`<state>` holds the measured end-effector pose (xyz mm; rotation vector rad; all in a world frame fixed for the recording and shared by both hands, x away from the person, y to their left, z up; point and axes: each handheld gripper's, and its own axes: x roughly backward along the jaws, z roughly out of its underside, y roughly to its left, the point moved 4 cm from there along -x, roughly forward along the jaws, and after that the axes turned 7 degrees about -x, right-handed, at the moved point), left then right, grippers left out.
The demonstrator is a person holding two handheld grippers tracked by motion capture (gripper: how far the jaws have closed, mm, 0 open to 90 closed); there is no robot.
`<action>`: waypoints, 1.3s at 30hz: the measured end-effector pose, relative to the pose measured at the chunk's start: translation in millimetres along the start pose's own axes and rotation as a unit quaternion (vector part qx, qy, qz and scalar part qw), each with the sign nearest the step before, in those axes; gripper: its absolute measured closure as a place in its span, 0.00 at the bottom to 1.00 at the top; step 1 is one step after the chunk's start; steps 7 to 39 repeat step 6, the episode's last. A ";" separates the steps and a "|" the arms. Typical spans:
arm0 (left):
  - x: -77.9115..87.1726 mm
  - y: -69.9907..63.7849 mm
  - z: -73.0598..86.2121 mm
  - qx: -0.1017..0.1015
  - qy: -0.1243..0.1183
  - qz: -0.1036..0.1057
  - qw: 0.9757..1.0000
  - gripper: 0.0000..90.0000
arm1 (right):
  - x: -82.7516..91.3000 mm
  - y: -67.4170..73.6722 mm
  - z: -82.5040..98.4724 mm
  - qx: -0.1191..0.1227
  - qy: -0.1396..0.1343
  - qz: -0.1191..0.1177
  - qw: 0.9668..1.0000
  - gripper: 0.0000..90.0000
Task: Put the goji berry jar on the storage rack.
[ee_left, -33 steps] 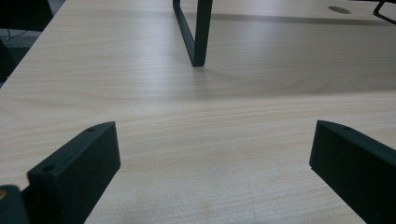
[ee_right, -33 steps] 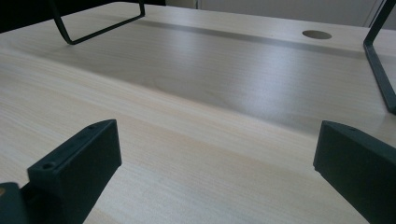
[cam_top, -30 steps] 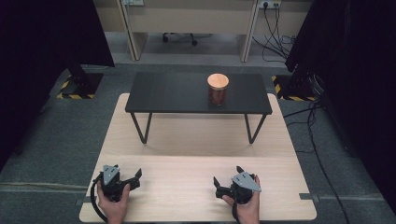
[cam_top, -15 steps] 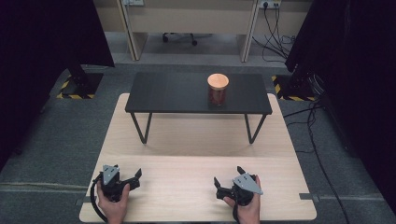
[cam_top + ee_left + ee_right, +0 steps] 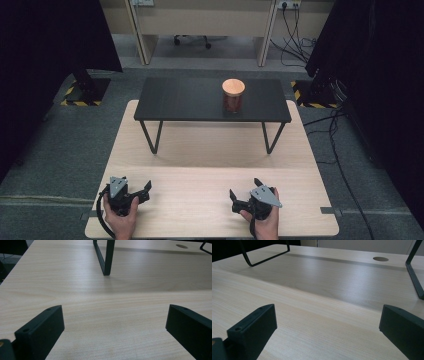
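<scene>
Jar [image 5: 233,95] w/ wooden lid on black bench [image 5: 190,100], left gripper [image 5: 145,190] & right gripper [image 5: 234,197] jaws spread

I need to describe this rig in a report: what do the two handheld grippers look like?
Both are black. The left gripper and the right gripper each carry a grey three-cornered plate on top, and a black cable loops away from each near the hand. Seen from the gripper views, each has two flat, blocky black jaws with small round holes in their upper faces. No sleeves are visible.

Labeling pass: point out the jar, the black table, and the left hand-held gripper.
jar [image 5: 233,95], high view, wooden lid
black table [image 5: 185,100], high view, bare top
left hand-held gripper [image 5: 141,190], high view, between its fingertips
</scene>
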<state>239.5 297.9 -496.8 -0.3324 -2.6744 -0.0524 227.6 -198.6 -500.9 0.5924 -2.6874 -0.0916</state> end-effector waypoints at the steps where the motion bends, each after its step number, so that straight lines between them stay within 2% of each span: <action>1: 0.0 0.0 0.0 0.000 0.000 0.000 1.000 0.01 | 0.0 -0.2 -0.1 -0.001 0.000 0.000 1.000 0.02; 39: 0.0 -0.1 0.1 0.000 0.000 0.000 1.000 0.01 | 0.0 -0.8 -0.1 -0.001 0.000 -0.002 1.000 0.01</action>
